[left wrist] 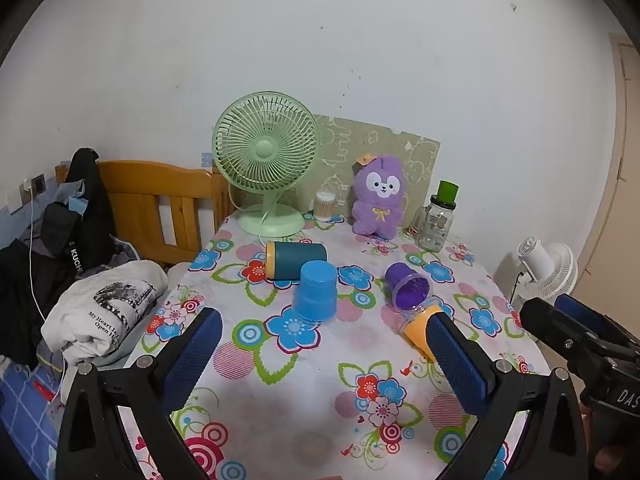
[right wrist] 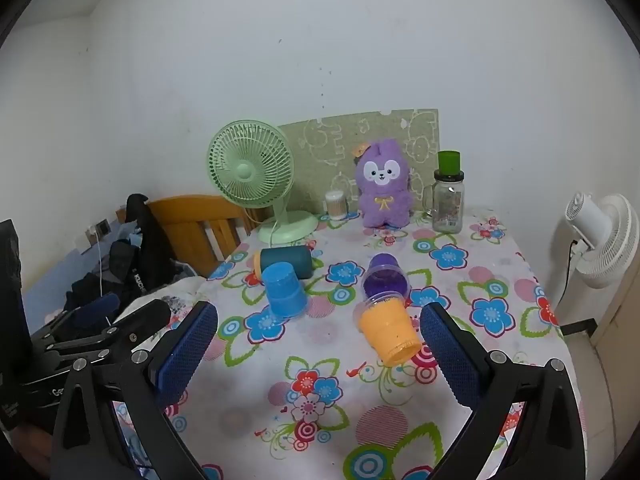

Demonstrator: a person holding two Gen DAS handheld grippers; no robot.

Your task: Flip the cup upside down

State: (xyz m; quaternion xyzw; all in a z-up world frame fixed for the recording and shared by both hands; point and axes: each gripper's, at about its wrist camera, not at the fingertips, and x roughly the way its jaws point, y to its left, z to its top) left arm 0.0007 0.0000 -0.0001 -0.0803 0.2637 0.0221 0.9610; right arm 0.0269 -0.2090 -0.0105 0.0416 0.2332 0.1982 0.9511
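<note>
Both tools hovering apart over the tabletop, four cups sitting untouched.

Left tool [left wrist: 324, 344] and right tool [right wrist: 318, 338] are both hanging with jaws wide apart, gripping nothing. Blue cup [left wrist: 315, 294] is standing upside down mid-tabletop [left wrist: 304, 392]. Teal cup [left wrist: 298, 258] with a yellow rim is lying on its side just behind it, mouth facing left. Purple cup [left wrist: 407, 286] is lying on its side to the right, mouth facing the camera. Orange cup [right wrist: 388, 330] is lying just in front of the purple one, rim looking like it's touching it, base pointing toward the right tool; in the left view the left tool's right finger is partly hiding it. Green fan [left wrist: 266, 160], plush toy [left wrist: 380, 196] and glass jar [left wrist: 436, 220] are sitting along the back edge.
</note>
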